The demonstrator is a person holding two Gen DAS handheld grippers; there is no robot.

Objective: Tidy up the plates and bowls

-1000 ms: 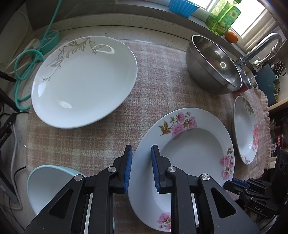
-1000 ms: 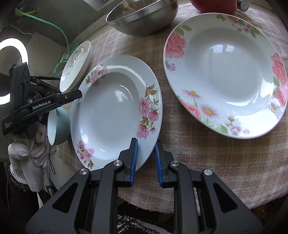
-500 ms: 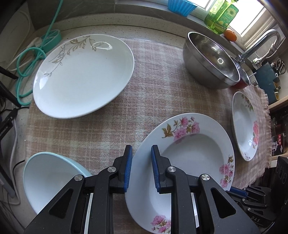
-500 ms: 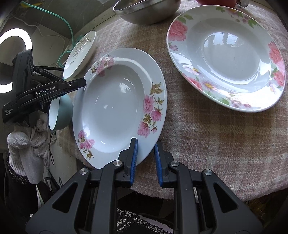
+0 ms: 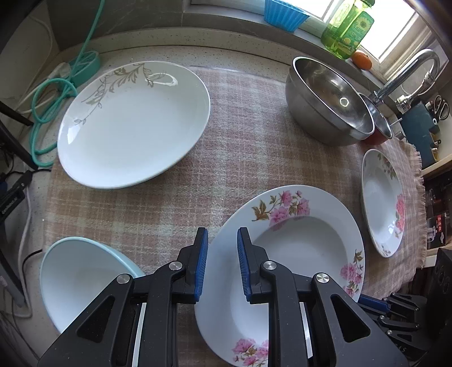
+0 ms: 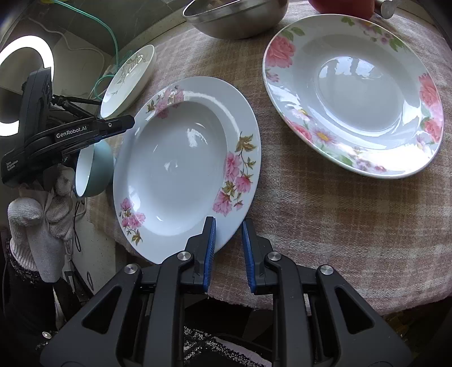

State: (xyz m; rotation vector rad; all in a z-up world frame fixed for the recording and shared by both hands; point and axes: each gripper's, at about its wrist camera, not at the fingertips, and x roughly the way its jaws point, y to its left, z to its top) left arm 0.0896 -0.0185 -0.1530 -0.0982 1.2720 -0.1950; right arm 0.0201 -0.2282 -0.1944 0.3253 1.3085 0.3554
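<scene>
A deep white plate with pink flowers (image 5: 296, 248) (image 6: 175, 175) hangs between both grippers over the near part of the plaid cloth (image 5: 248, 158). My left gripper (image 5: 222, 245) (image 6: 127, 122) is shut on its left rim. On the near rim my right gripper (image 6: 228, 240) is shut as well, and it shows at the lower right (image 5: 375, 303) in the left wrist view. A large white plate with gold leaves (image 5: 132, 124) (image 6: 130, 76) lies at the far left. A rose-patterned deep plate (image 5: 381, 203) (image 6: 353, 93) lies to the right. Left of the held plate sits a light blue bowl (image 5: 82, 279) (image 6: 93, 166).
A steel bowl (image 5: 327, 104) (image 6: 234, 17) stands at the back by the faucet (image 5: 409, 70). A green bottle (image 5: 347, 28) and a blue cup (image 5: 285, 14) are on the sill. A teal hose (image 5: 50, 107) coils at the left. A gloved hand (image 6: 36, 223) holds the left gripper.
Both grippers keep their hold on the pink-flower plate. The cloth and the other dishes have slid slightly in both views, and more of the blue bowl shows now.
</scene>
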